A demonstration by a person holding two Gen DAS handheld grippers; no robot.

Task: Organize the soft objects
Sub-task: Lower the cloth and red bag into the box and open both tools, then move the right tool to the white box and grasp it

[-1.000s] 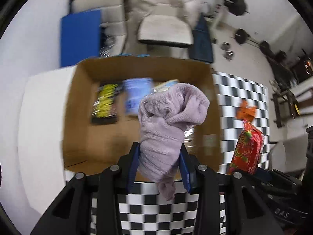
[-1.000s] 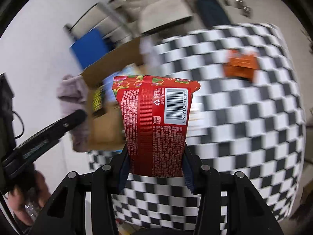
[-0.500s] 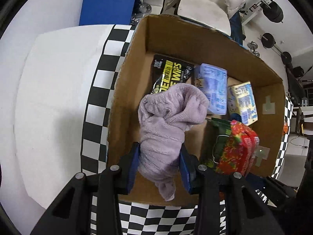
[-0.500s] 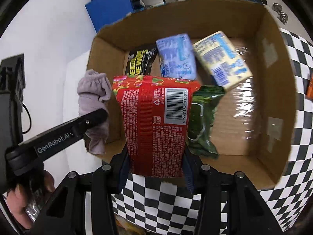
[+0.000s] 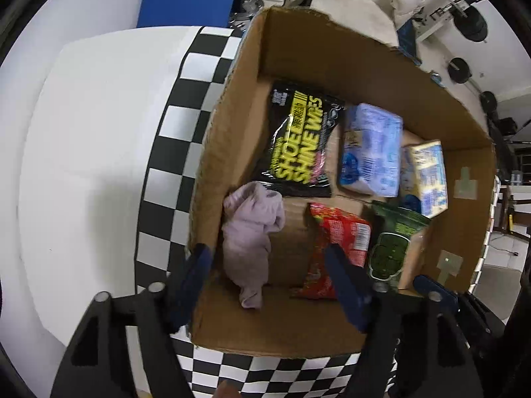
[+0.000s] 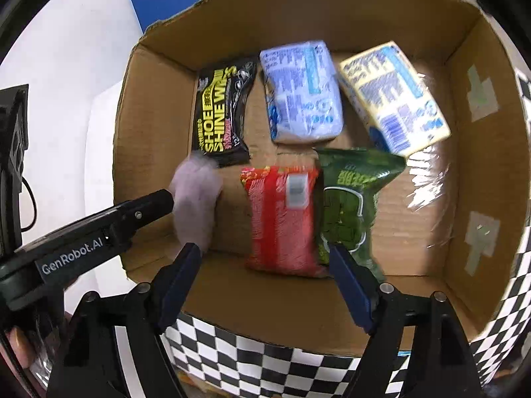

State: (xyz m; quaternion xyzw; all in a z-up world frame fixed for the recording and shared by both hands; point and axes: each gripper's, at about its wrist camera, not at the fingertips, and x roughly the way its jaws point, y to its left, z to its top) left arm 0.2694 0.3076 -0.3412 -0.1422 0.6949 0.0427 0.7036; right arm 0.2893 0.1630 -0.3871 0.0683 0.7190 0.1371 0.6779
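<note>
A cardboard box sits on a checkered table. Inside lie a lilac cloth at the near left and a red snack bag beside it. My left gripper is open and empty above the cloth. My right gripper is open and empty above the red bag. The left gripper's body shows in the right wrist view, reaching in from the left.
Also in the box: a black shoe-wipes pack, a blue tissue pack, a yellow-blue pack and a green bag. A white surface lies left of the table.
Both grippers opened. The lilac cloth dropped from the left gripper and the red bag from the right gripper into the box.
</note>
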